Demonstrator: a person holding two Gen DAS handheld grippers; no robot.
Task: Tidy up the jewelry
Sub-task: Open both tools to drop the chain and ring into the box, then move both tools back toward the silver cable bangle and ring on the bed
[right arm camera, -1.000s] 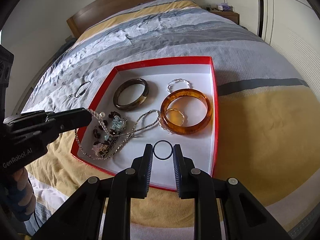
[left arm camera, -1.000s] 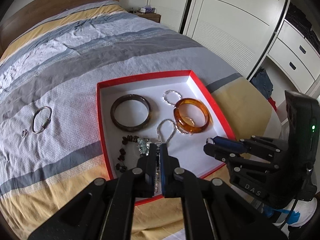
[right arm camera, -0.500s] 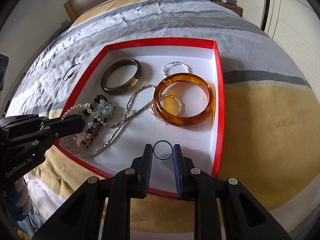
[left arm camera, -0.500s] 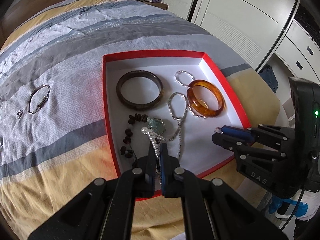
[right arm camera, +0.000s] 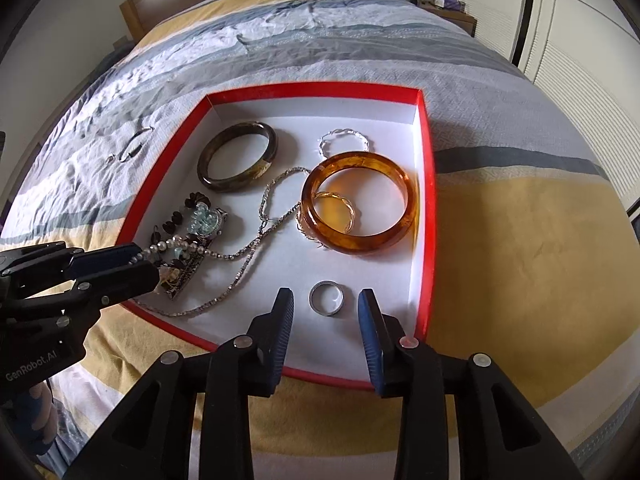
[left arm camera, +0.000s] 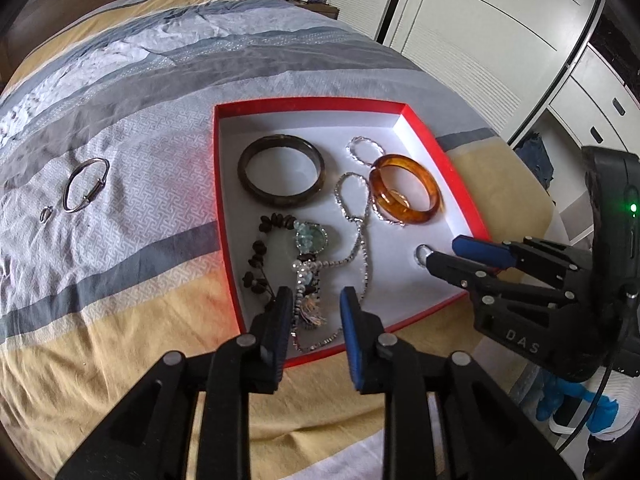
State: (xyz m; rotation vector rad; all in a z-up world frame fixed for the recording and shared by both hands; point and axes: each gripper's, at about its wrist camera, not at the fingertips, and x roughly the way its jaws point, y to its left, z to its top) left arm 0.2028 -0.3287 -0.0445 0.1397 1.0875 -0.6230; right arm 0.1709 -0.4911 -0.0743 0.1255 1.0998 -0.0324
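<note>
A red box (left arm camera: 424, 128) (right arm camera: 428, 184) with a white floor lies on the bed. In it are a dark bangle (left arm camera: 280, 170) (right arm camera: 238, 162), an amber bangle (left arm camera: 406, 188) (right arm camera: 360, 202), a silver chain (left arm camera: 360, 236) (right arm camera: 256, 240), a twisted silver bracelet (right arm camera: 344, 140) and a beaded pearl necklace (left arm camera: 306, 276) (right arm camera: 180, 248). My left gripper (left arm camera: 314, 308) (right arm camera: 140, 266) is open over the necklace. My right gripper (right arm camera: 326, 304) (left arm camera: 440, 254) is open around a silver ring (right arm camera: 327, 298) lying on the box floor.
A silver bangle (left arm camera: 86, 190) (right arm camera: 134, 146) and a small ring (left arm camera: 46, 213) lie on the striped bedspread left of the box. White wardrobes (left arm camera: 500, 40) stand to the right. A nightstand (right arm camera: 448, 12) is beyond the bed.
Both grippers have opened. The left let the pearl necklace down into the box; the right let the silver ring go, and it now lies on the box floor.
</note>
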